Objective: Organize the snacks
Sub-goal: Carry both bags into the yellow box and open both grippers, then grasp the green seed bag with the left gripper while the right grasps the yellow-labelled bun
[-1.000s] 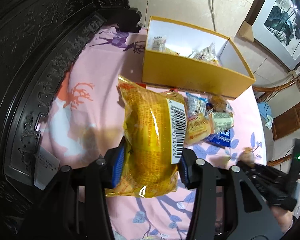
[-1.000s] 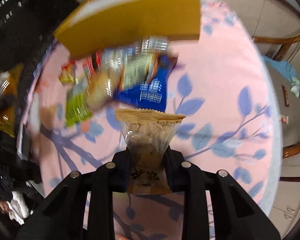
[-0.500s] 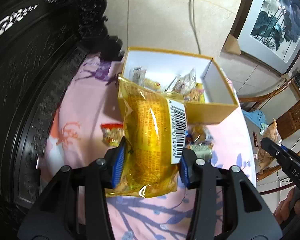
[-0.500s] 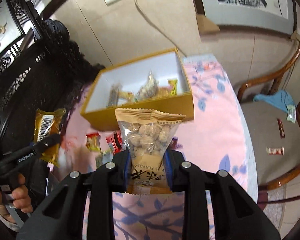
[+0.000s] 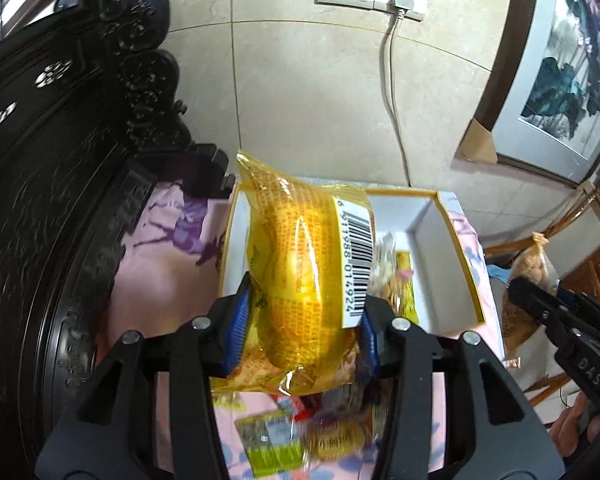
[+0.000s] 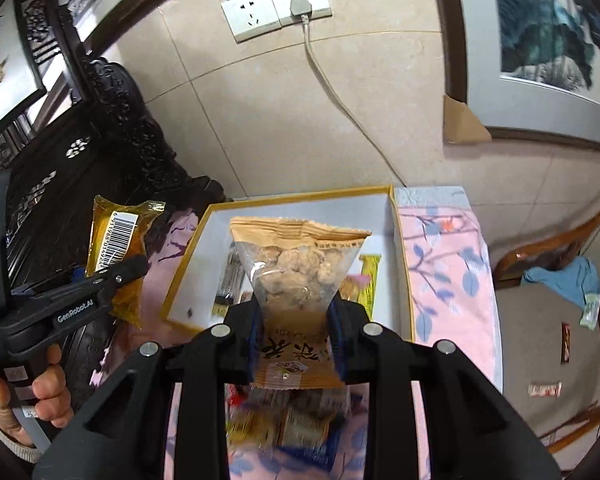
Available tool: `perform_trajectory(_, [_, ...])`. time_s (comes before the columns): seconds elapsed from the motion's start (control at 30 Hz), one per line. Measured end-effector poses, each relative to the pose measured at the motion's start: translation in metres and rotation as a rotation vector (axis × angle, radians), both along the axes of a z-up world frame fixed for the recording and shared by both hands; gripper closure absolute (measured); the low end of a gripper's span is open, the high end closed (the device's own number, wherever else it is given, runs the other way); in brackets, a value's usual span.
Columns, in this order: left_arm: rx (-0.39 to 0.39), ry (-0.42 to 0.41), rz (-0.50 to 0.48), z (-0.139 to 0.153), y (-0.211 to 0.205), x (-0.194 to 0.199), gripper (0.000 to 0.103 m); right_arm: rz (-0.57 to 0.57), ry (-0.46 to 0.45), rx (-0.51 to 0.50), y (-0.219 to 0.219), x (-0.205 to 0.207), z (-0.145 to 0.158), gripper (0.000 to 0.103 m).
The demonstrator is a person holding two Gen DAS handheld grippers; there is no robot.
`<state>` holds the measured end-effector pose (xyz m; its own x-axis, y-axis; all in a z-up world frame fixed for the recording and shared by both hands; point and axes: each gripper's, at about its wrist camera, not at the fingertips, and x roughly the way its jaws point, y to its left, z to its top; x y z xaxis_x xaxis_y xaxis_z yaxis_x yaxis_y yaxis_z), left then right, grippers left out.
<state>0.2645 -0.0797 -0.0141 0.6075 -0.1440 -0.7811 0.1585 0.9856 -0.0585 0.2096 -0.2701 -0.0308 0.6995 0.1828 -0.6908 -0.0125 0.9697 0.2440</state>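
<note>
Snacks were in both grippers. The left gripper (image 5: 302,320) was clamped on a yellow bag (image 5: 300,280) with a barcode strip down one side, its blue pads (image 5: 240,320) pressing the bag's lower half while the upper half stood up in front of the box (image 5: 460,264). The right gripper (image 6: 296,328) was clamped on a clear pouch (image 6: 296,272) of pale brown lumps with a tan top seal, held upright over the near wall of the box. The box, yellow outside and white inside, sat open on a pink cloth (image 6: 444,264) printed with blue leaves, close to the tiled wall and beside dark carved furniture (image 5: 60,200). A few packets (image 6: 368,280) lay inside it, most of them hidden behind the held snacks. More packets (image 5: 272,444) lay blurred on the cloth below both grippers, in front of the box. From the right wrist the left gripper showed at the left edge with a hand (image 6: 48,392) round its handle, the yellow bag raised beside the box's left wall. From the left wrist the right gripper showed at the right edge, the pouch sticking up from it, to the right of the box.
</note>
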Motion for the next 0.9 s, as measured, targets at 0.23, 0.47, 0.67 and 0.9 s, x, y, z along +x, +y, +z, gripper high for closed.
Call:
perform_trajectory(0.23, [0.037, -0.007, 0.017, -0.002, -0.017, 0.045, 0.033, 0.005, 0.022, 0.002, -0.004, 0.051, -0.006, 0.071])
perform_trajectory(0.47, [-0.017, -0.086, 0.054, 0.018, -0.006, 0.037, 0.005, -0.029, -0.039, -0.02, -0.009, 0.036, 0.005, 0.041])
perform_trajectory(0.67, [-0.036, -0.088, 0.05, 0.024, 0.001, 0.02, 0.005, -0.037, -0.023, 0.025, -0.013, 0.019, 0.002, 0.041])
perform_trajectory(0.9, [-0.009, -0.119, 0.056, 0.011, 0.019, -0.021, 0.002, -0.053, 0.008, 0.111, -0.016, -0.024, -0.023, 0.041])
